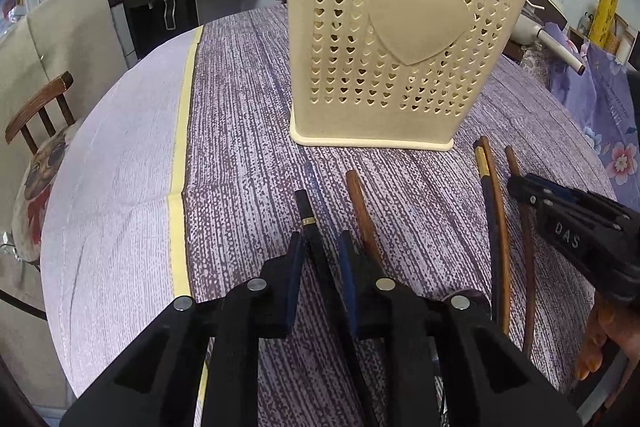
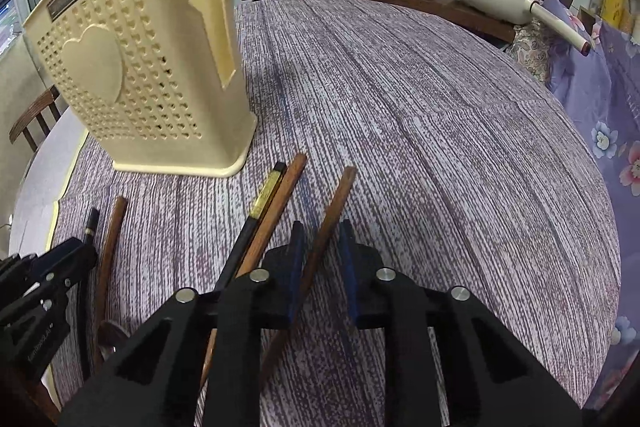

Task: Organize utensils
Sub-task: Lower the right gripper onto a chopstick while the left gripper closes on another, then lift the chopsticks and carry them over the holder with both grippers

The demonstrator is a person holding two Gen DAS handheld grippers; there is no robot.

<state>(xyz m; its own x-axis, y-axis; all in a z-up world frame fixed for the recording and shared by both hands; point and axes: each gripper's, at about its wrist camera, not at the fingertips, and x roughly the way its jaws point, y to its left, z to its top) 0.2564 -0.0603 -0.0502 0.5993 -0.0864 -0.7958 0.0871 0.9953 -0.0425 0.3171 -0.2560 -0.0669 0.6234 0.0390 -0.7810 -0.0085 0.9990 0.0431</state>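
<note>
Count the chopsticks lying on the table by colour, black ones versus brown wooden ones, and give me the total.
Black chopsticks: 2
Brown wooden chopsticks: 3
Total: 5

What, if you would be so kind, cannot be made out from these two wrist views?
- Holder contents: both views, its walls hide the interior.
- Near ends of the chopsticks: both views, gripper bodies cover them.
- Left gripper grip on the black chopstick: contact unclear.
</note>
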